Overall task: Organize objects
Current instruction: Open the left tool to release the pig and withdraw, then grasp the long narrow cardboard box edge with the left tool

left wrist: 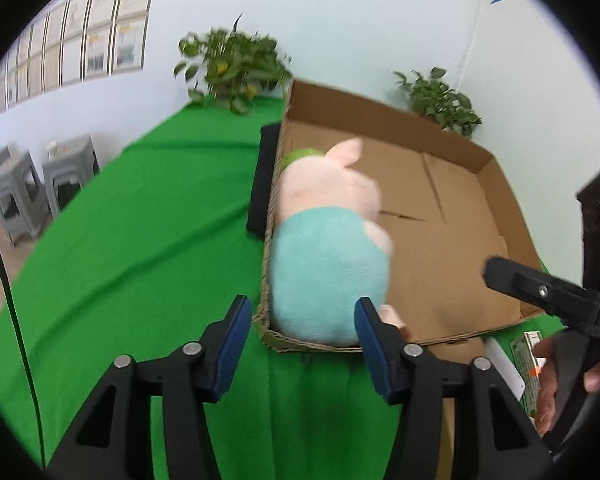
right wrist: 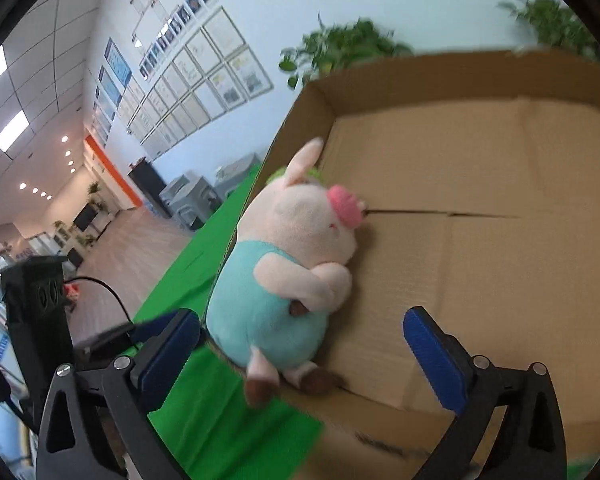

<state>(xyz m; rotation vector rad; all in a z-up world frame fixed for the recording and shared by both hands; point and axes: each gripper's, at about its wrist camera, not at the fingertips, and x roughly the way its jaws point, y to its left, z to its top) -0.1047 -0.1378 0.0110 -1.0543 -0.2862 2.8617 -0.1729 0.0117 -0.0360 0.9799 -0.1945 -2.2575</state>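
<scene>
Now we've got both grippers, left (left wrist: 300, 338) and right (right wrist: 304, 344), fingers wide, empty; the pig (left wrist: 328, 248) leans on the box (left wrist: 460, 208) wall and could topple out if nudged.

The right hand-held gripper (right wrist: 302, 342) hangs with its two blue-padded fingers (right wrist: 434, 350) spread wide and holding nothing, just in front of the near left corner of a shallow cardboard box (right wrist: 500, 264). A plush pig (right wrist: 290, 276) in a teal outfit lies along the box's left wall, pink snout turned toward the box floor and its brown-tipped feet sticking out over the near edge. The box sits on a counter (right wrist: 220, 420) draped in green cloth, with leafy plants (right wrist: 348, 48) blurred behind it.
</scene>
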